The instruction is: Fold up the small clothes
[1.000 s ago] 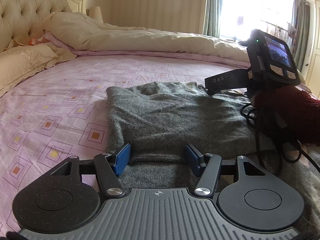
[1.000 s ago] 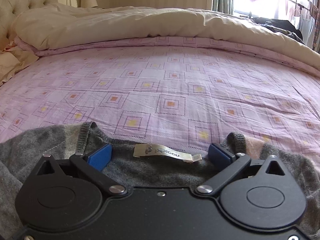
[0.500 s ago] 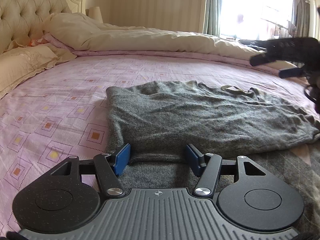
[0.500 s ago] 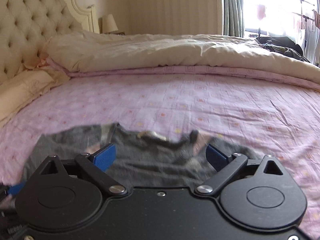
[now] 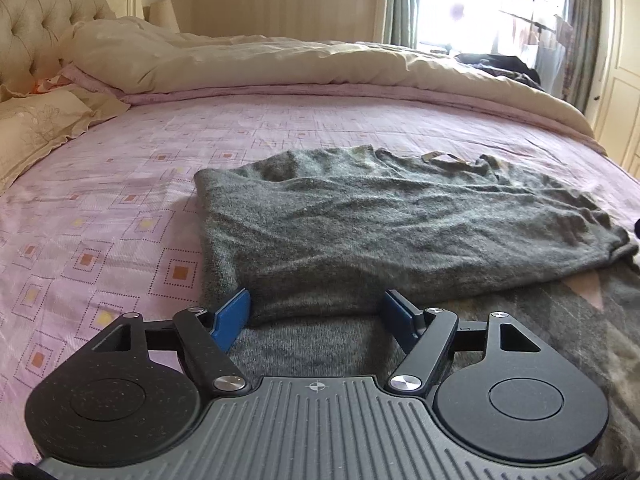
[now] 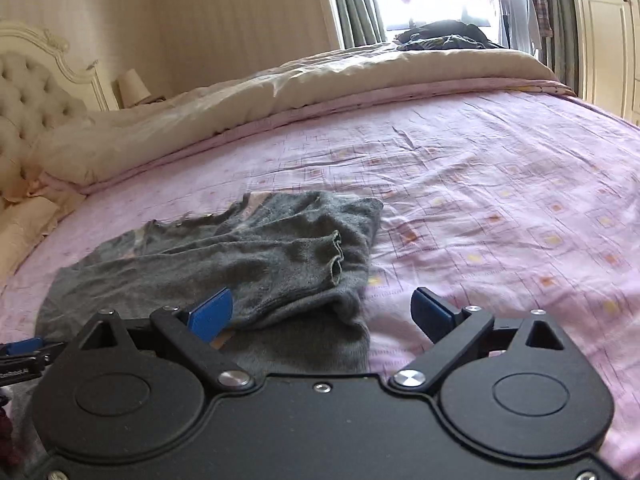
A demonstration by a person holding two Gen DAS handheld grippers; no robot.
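Grey sweater (image 5: 392,232) folded on pink bedsheet (image 5: 120,200), cream duvet (image 5: 280,60) behind

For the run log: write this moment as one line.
step: first fold laid | sweater: folded over, flat on bed | left gripper: open, jaws just widened, fold edge between them | right gripper: open, holding nothing

A grey knitted sweater (image 5: 400,232) lies folded over on the bed (image 5: 120,208), which wears a pink sheet printed with squares. The left tool (image 5: 316,316) sits low at the garment's near edge; its blue pads (image 5: 232,314) have just been spreading apart and now stand clear of the folded hem that bulges between them. A small label (image 5: 448,159) shows at the collar on the far side. A cream duvet (image 5: 280,60) is heaped beyond.
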